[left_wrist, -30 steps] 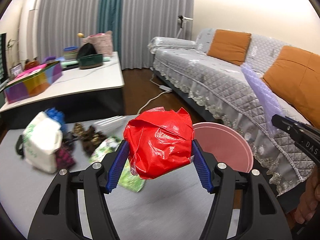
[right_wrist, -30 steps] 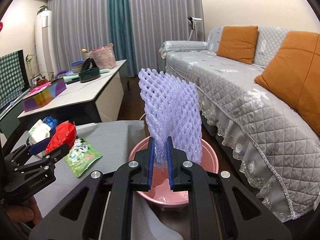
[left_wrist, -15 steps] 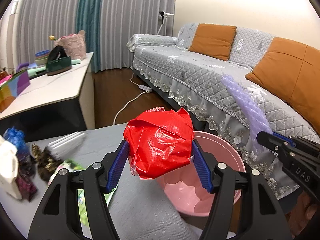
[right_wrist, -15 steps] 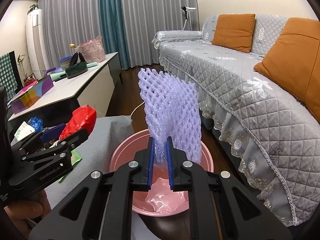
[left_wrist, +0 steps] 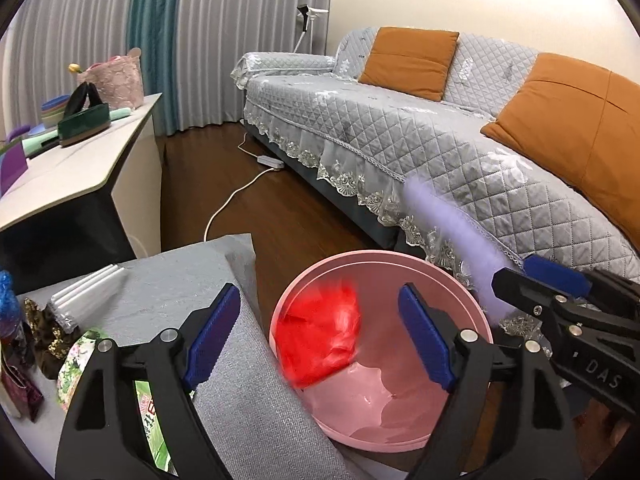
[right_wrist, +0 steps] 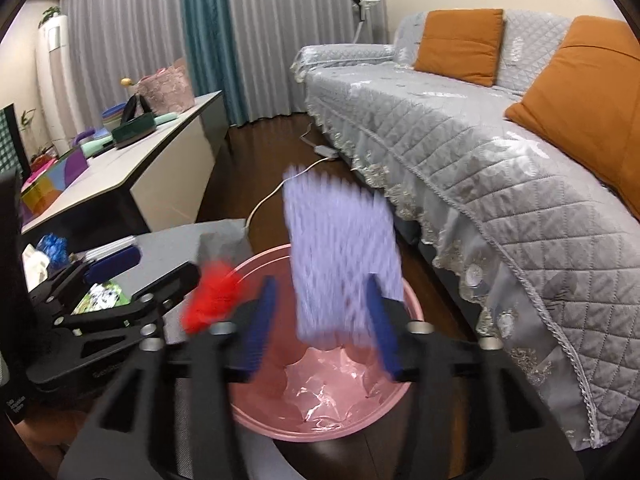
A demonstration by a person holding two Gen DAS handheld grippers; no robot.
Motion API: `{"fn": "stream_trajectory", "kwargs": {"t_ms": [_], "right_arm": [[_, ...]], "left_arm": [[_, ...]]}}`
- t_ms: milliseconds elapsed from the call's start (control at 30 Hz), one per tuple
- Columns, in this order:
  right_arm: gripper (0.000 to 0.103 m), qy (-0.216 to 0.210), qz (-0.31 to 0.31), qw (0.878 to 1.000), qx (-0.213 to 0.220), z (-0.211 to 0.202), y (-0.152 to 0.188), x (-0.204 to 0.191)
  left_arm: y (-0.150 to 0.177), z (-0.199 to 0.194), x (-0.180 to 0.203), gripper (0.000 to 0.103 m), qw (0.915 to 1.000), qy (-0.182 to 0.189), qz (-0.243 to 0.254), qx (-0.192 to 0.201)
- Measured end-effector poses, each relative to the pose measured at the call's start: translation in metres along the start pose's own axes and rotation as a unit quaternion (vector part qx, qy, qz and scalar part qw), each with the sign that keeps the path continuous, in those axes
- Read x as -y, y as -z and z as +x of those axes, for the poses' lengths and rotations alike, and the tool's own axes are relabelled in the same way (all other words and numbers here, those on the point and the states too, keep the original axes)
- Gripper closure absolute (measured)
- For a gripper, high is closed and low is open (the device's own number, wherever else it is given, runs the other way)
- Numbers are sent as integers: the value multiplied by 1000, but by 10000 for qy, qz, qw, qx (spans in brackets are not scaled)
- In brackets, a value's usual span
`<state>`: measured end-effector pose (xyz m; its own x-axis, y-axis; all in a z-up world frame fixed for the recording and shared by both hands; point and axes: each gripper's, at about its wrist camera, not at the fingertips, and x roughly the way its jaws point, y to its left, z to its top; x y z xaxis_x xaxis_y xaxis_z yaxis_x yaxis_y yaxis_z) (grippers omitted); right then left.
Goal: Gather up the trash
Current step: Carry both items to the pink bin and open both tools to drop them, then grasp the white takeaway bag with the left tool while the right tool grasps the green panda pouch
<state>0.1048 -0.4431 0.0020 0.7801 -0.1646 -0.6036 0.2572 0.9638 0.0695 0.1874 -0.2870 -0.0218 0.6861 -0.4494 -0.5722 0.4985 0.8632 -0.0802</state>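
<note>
Dropping: both jaws opening, nothing clamped; purple foam net (right_wrist: 340,256) may catch right gripper (right_wrist: 324,326), red wrapper (left_wrist: 320,332) may miss pink bin (left_wrist: 476,312).

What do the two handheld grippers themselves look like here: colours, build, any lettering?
Both match. The left gripper and right gripper have matte black plastic frames with triangular cut-outs, silver pivot bolts and ribbed blue finger pads. The right gripper's side carries white "DAS" lettering; the left one's side has small pale lettering too blurred to read. No cables or sleeves show.
</note>
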Motion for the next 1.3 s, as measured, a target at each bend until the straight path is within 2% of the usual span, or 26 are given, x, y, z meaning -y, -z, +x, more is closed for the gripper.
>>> {"fn": "stream_trajectory", "kwargs": {"t_ms": [233, 467, 767, 900, 1000, 1100, 1167, 1300], "right_arm": [[47, 53, 161, 9998, 116, -11, -4, 4], [48, -122, 240, 9990, 347, -35, -7, -7], [54, -591, -30, 9965, 587, -65, -1, -55], [57, -895, -77, 9943, 571, -71, 4, -75], [60, -1062, -116, 9930, 506, -70, 8, -89], [62, -1181, -182, 9921, 376, -64, 15, -103], [62, -1243, -201, 9916, 294, -60, 18, -111], [62, -1461, -208, 9890, 20, -45, 28, -133]], "left_arm": [[4, -23, -15, 24, 9997, -68, -235, 35], [12, -71, -30, 25, 9992, -216, -295, 140], [29, -143, -59, 38, 9975, -494, -374, 338], [37, -168, -78, 44, 9961, -621, -476, 419], [52, -188, -101, 46, 9929, -856, -625, 535], [70, -196, -125, 46, 9890, -1154, -764, 523], [76, -198, -140, 50, 9866, -1276, -889, 487], [81, -208, -169, 50, 9806, -1554, -1044, 585]]}}
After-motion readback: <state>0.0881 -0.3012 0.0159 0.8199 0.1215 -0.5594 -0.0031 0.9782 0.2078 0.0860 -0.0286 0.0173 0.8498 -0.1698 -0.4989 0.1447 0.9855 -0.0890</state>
